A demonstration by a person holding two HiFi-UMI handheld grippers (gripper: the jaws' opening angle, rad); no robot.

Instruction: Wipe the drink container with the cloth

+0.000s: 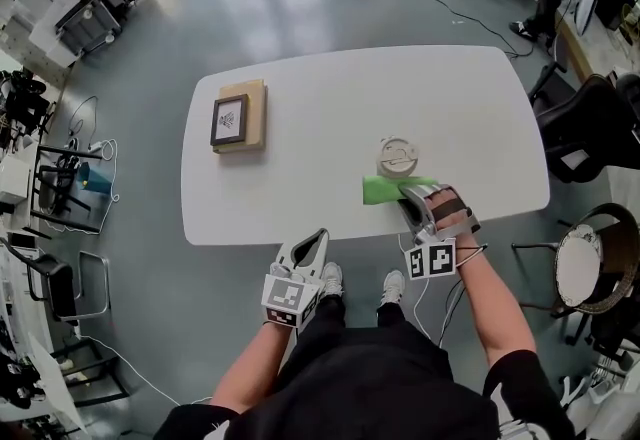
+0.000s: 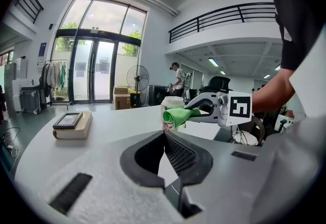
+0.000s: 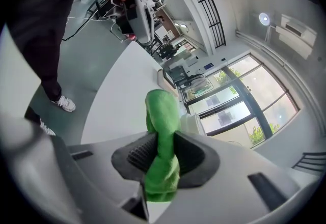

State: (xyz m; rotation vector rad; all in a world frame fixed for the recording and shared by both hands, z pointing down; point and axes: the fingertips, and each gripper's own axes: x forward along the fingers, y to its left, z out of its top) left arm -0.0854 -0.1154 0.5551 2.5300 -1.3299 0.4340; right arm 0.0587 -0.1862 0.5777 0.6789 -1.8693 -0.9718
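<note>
White table on grey floor, w/ a book (image 1: 240,118) at far left. L gripper (image 1: 316,240) sits at the near edge, jaws pressed together on nothing, well apart from the drink container (image 1: 397,156). This container stands upright, right of centre; the cloth (image 1: 385,190), long axis across the table, seems to touch its near side. R gripper (image 1: 408,196) pinches the cloth, so the container lies just ahead of it.

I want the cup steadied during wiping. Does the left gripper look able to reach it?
Probably yes: only bare table lies between the left gripper and the cup; the right gripper, shut on the cloth, crowds just its near side. The shut left jaws must open first.
</note>
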